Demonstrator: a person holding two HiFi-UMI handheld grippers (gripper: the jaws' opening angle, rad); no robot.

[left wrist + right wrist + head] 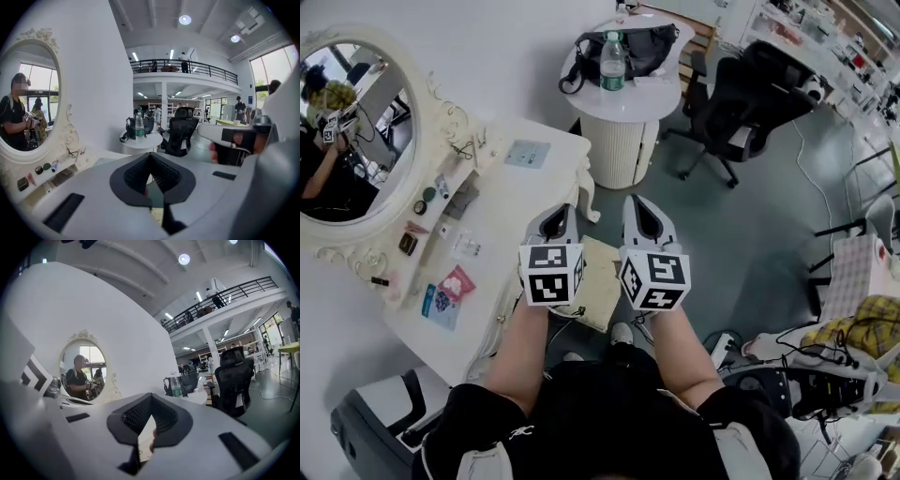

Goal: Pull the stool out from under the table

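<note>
stool not yet gripped, both tools shut above it

far left: oval mirror point(352, 141) in a white carved frame, standing on the white table point(520, 202). small items are scattered on the table, including a pink packet point(457, 281) and a blue packet point(439, 305). print on both is too small to read.

left tool point(553, 223): jaws together, nothing between the pads. it hangs over the table's front edge.

stool point(602, 281): the cream seat shows below and between the two tools, at the table's front edge. part of the seat is clear of the edge. how much lies under the table i cannot tell, as the tools and arms cover it.

right tool point(645, 217): jaws closed, empty, just beside the left tool and above the seat's right side.

further right: round table point(623, 103) with a water bottle point(613, 62) and a dark bag point(642, 47), then a black office chair point(741, 103). the bottle label is unreadable. the tool cubes carry only black-and-white square patterns.

progress, my reading: neither tool touches the stool, so the pull looks not begun or paused. left to do: open a tool, take hold of the seat, draw it out.
</note>
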